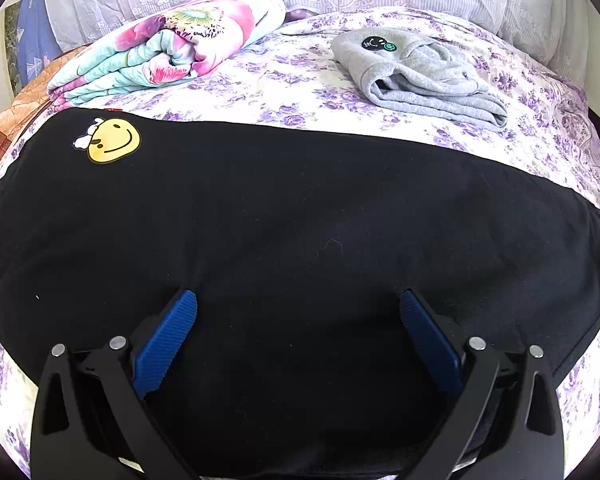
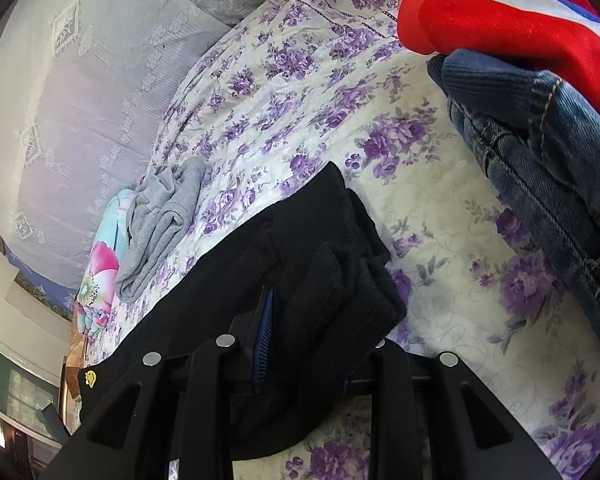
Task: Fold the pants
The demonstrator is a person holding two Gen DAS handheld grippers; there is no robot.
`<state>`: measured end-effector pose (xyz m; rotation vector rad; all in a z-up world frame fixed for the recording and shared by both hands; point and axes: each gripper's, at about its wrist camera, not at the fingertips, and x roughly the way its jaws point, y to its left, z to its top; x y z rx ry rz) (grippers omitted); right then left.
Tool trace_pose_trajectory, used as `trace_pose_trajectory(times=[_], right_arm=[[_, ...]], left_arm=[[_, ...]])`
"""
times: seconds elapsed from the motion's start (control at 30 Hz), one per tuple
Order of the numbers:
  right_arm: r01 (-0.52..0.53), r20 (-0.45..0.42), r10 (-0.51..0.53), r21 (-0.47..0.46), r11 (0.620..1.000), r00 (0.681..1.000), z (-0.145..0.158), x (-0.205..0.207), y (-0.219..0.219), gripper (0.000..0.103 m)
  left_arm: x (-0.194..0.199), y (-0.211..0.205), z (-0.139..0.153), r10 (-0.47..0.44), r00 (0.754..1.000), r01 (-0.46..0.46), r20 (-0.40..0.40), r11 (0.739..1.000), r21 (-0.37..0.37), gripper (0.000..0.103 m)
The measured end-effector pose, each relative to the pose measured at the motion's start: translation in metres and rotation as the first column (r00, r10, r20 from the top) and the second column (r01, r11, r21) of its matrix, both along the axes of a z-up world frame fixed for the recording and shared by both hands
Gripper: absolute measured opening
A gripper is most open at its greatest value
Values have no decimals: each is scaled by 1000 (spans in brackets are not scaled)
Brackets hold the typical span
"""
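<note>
Right gripper [image 2: 300, 344]: closest to us in the right wrist view, its jaws are closed on the ribbed cuff end of the black pants [image 2: 332, 264]; only one blue pad edge shows beside the cloth.
Left gripper [image 1: 298, 300]: we see its jaws spread wide, holding nothing, poised over the near edge of the black pants [image 1: 300, 220].
Pants: they lie stretched across the bed [image 1: 284, 96], already doubled lengthwise by our reading, the smiley patch [image 1: 114, 140] at the left end.
Step in hand: we judge a cuff-to-waist fold is due.
How to do it well: we should pinch the near edge with the free jaws to anchor the cloth, carry the cuffs low and level toward the patch end, keep edges aligned, and release only once flat.
Farther off: grey sweatpants [image 1: 416, 76] and a floral quilt [image 1: 172, 48] lie well apart; jeans [image 2: 540, 152] and a red garment [image 2: 500, 12] lie to the right.
</note>
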<state>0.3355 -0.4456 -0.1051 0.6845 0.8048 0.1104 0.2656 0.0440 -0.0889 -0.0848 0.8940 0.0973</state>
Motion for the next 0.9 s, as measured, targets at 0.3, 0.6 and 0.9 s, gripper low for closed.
trace_pose_trajectory(times=[0.3, 0.6, 0.9], right_arm=[[8, 21, -7, -7, 1000, 1000, -3, 0, 0, 29], [54, 17, -53, -106, 993, 998, 10, -5, 14, 28], [109, 160, -66, -281, 953, 985, 47, -21, 57, 27]], left_arm=[[-20, 44, 42, 42, 989, -55, 140, 995, 85, 99], [-18, 123, 20, 288, 953, -284, 89, 957, -56, 98], [-17, 119, 18, 287, 954, -287, 88, 958, -19, 98]])
